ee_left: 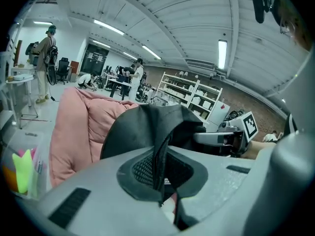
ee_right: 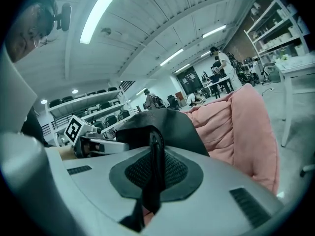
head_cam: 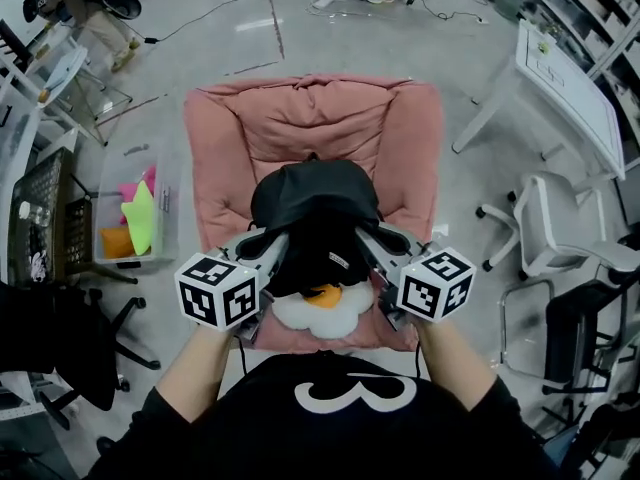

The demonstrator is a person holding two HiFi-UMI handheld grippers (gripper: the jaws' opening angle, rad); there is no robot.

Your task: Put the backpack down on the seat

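While both grippers hang over the pink seat [head_cam: 400, 138], the black backpack [head_cam: 315, 213] sits between them above the seat's front half, near its front edge. I can't tell if its bottom touches the cushion. Left gripper [ee_left: 160, 173] is clamped tight on a thin black strap [ee_left: 158, 151] of the bag. Right gripper [ee_right: 152, 181] is likewise pinched on black webbing, one on each side.

I read the bag as soft and floppy: fabric shell, with a white-and-orange plush panel [head_cam: 325, 308] on the near side. I'd judge it lightish, no stiffness, likely to slump when let go. Straps look like the right hold: thin, not slippery, nothing fragile showing.

Seat is thickly padded with a back and side bolsters, so it should give and cradle the bag. The risk is it rolling off the front edge.

Room: grey floor [head_cam: 470, 198], white office chair [head_cam: 555, 223] to the right, clear bin [head_cam: 135, 213] of coloured things to the left, white table [head_cam: 570, 88] far right.
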